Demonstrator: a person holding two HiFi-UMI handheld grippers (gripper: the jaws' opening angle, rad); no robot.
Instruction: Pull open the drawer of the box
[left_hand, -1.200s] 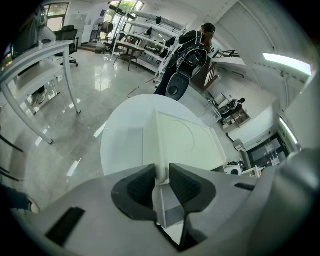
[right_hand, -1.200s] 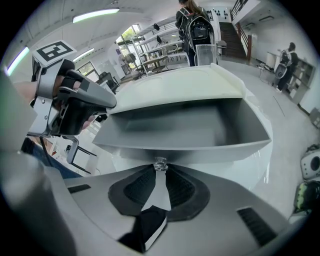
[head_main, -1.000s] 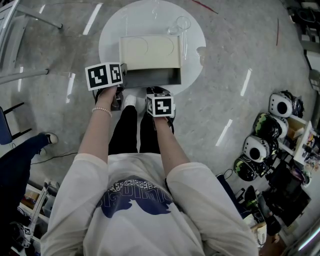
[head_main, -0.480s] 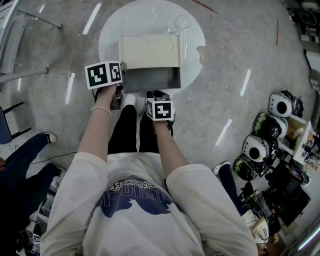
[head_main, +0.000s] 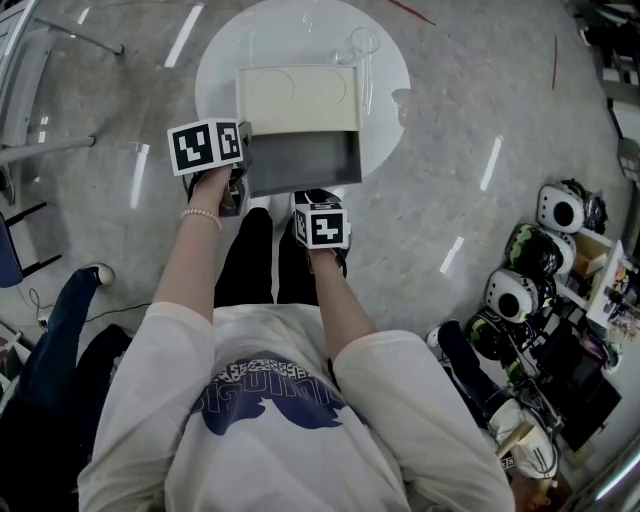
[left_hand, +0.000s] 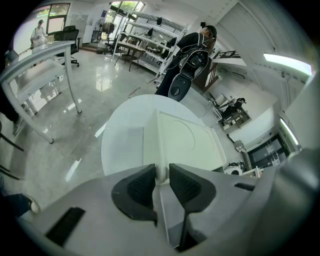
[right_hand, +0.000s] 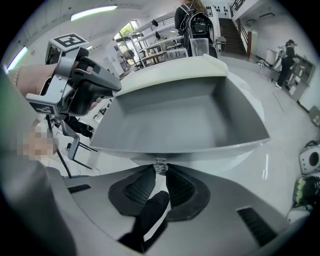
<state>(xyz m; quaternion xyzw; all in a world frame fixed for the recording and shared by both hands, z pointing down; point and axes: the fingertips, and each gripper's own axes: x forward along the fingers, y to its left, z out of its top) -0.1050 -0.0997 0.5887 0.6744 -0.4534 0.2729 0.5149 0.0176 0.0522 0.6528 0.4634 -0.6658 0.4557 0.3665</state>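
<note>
Left gripper (left_hand: 161, 173) is closed on the box (head_main: 298, 100), with the pads clamped on a thin wall edge at its left front corner. The box is judged to be braced this way so it is not dragged along by the pull. The box is set mid-table (head_main: 225, 60), drawer side turned to the near edge. A clear cup (head_main: 365, 45) is stood behind it near the far edge, touched by nothing. The drawer (head_main: 300, 162) is pulled well out of the box, grey and empty inside, its front brought about to the table's near edge. A small clear knob (right_hand: 160, 165) at the middle of the drawer front is pinched by the right gripper (right_hand: 160, 172), jaws shut tight on it. The knob is gripped because no other handle is seen on the front. The task is judged nearly or fully done; the travel left can't be told.
</note>
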